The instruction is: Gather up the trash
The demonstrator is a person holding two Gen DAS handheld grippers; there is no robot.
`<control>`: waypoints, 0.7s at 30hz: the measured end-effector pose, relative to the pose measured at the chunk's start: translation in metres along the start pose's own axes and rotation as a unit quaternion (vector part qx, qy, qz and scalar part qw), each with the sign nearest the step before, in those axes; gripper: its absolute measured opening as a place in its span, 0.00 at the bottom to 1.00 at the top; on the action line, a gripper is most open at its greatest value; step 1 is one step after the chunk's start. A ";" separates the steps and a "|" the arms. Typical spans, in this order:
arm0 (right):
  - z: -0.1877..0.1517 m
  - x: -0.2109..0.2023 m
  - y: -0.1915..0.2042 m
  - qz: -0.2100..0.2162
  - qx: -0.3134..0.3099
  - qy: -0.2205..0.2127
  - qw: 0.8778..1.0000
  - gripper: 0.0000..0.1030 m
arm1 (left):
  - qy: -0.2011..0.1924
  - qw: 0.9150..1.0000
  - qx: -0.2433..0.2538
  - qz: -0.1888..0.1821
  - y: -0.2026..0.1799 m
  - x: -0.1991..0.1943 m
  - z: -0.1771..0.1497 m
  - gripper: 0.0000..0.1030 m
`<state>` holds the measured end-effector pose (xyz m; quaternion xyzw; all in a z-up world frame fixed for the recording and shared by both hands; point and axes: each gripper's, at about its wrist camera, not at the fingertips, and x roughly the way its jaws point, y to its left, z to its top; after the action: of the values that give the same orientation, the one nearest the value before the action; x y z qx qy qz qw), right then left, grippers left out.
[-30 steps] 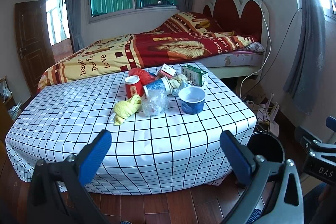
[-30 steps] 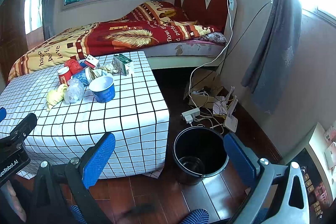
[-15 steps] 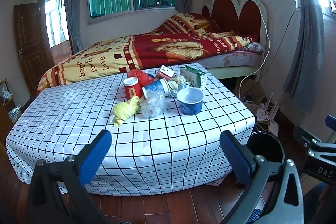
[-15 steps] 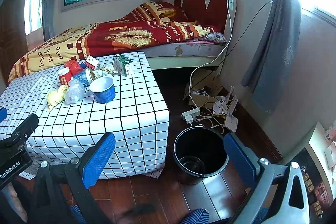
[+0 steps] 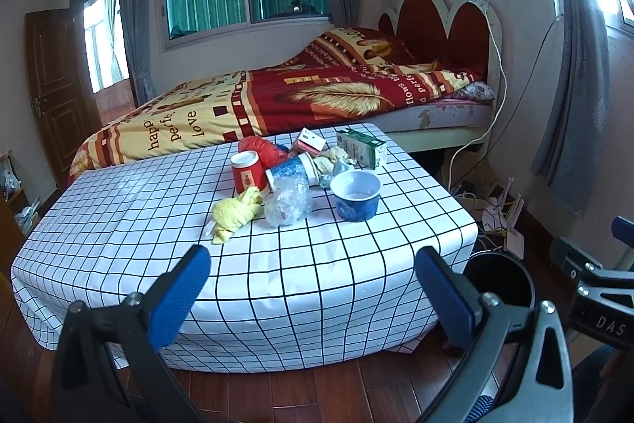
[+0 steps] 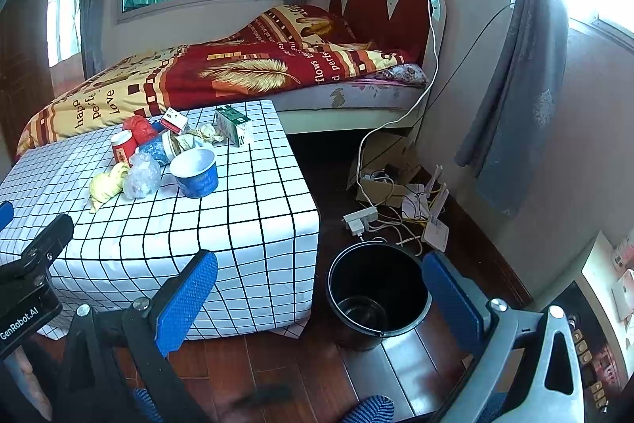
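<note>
- My left gripper (image 5: 313, 288) is spread wide, grasping nothing, short of the bench (image 5: 158, 209).
- My right gripper (image 6: 321, 288) is likewise released, above the black bucket (image 6: 376, 288).
- Trash sits clustered on the bench: blue bowl (image 5: 356, 195), red cup (image 5: 247, 171), yellow rag (image 5: 233, 215).

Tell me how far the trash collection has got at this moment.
Nothing looks done: the black bin beside the table holds no trash. Nothing is in hand; left gripper and right gripper are open. Left: blue bowl, red cup, yellow wad, plastic bag, green carton.
</note>
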<state>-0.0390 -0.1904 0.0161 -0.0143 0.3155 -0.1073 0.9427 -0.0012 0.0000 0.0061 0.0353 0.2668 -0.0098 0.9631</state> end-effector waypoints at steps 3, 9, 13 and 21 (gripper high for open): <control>0.000 -0.001 -0.001 0.000 0.000 -0.001 1.000 1.00 | -0.001 1.000 -0.001 0.000 0.000 0.000 0.000 1.00; 0.001 -0.001 0.000 0.001 0.000 0.000 1.000 1.00 | 0.000 1.000 0.000 0.000 0.000 0.000 0.000 1.00; 0.002 -0.002 0.000 0.005 0.002 0.003 1.000 1.00 | 0.000 1.000 0.000 0.000 0.000 0.000 -0.001 1.00; 0.001 0.005 0.001 0.016 -0.002 0.008 1.000 1.00 | 0.010 1.000 -0.004 0.010 0.008 0.008 -0.003 1.00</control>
<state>-0.0344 -0.1907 0.0141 -0.0102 0.3230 -0.0923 0.9418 0.0050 0.0083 0.0001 0.0339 0.2758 0.0016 0.9606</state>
